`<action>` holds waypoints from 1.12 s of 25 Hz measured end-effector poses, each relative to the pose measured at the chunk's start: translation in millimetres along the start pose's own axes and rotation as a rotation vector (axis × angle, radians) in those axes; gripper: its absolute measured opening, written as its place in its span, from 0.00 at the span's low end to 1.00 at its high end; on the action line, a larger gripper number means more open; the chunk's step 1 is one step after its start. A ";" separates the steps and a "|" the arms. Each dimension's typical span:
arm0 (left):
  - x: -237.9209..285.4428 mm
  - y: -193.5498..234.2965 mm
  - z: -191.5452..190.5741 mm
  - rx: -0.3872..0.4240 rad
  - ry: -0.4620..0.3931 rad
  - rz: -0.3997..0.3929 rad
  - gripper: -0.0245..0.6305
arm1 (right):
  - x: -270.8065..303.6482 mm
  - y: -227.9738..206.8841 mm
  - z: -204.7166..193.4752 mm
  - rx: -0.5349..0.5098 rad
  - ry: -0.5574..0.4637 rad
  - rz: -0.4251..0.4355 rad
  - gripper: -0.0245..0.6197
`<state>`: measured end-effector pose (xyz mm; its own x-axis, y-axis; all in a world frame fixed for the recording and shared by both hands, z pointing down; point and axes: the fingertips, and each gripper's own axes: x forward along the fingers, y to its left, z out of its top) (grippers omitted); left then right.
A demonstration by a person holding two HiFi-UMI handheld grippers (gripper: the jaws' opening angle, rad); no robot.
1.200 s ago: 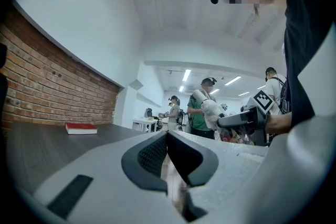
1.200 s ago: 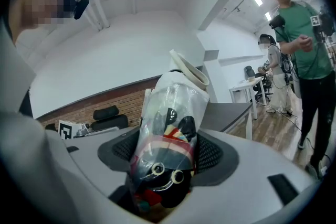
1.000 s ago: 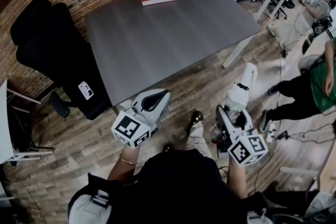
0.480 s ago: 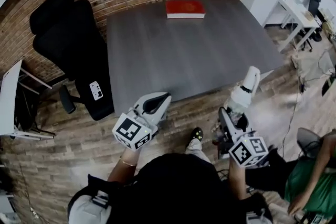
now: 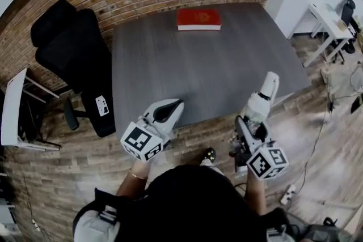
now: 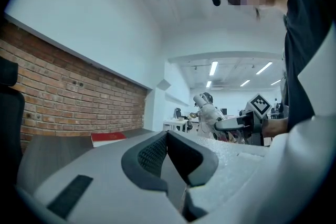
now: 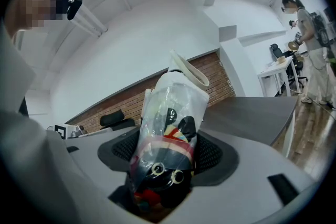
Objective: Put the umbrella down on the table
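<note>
A folded umbrella (image 7: 169, 128) in a clear plastic sleeve with a white handle end is clamped between the pads of my right gripper (image 7: 168, 153). In the head view the umbrella (image 5: 264, 96) sticks out forward from the right gripper (image 5: 252, 122), its tip over the near right edge of the grey table (image 5: 227, 65). My left gripper (image 5: 176, 105) hovers at the table's near edge, further left. Its dark pads meet with nothing between them in the left gripper view (image 6: 167, 134). The table (image 6: 42, 149) lies ahead of it.
A red book (image 5: 198, 18) lies at the table's far edge by the brick wall, the same book (image 6: 107, 138) ahead of the left gripper. A black office chair (image 5: 74, 59) stands left of the table. White desks (image 5: 326, 25) stand far right. A person (image 7: 310, 55) stands beyond.
The table has come nearer and more centred under both grippers, whose tips now reach its near edge. The people at the right have dropped out of the head view.
</note>
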<state>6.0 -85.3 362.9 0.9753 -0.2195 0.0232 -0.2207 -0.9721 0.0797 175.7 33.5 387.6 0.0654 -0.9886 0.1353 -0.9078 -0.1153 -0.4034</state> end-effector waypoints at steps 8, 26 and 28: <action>55.9 -0.3 10.4 0.008 0.010 -0.011 0.04 | 13.5 -41.6 25.2 0.030 -0.009 0.001 0.49; 110.7 -7.1 -2.7 0.010 0.020 0.114 0.04 | 53.4 -104.0 42.3 0.023 0.048 0.119 0.49; 106.8 -2.9 -9.2 0.000 0.033 0.134 0.04 | 62.5 -104.7 35.1 0.032 0.068 0.134 0.49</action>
<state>110.8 -105.2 374.3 0.9365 -0.3443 0.0663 -0.3487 -0.9343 0.0741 289.3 -19.6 406.5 -0.0842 -0.9867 0.1387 -0.8926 0.0128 -0.4506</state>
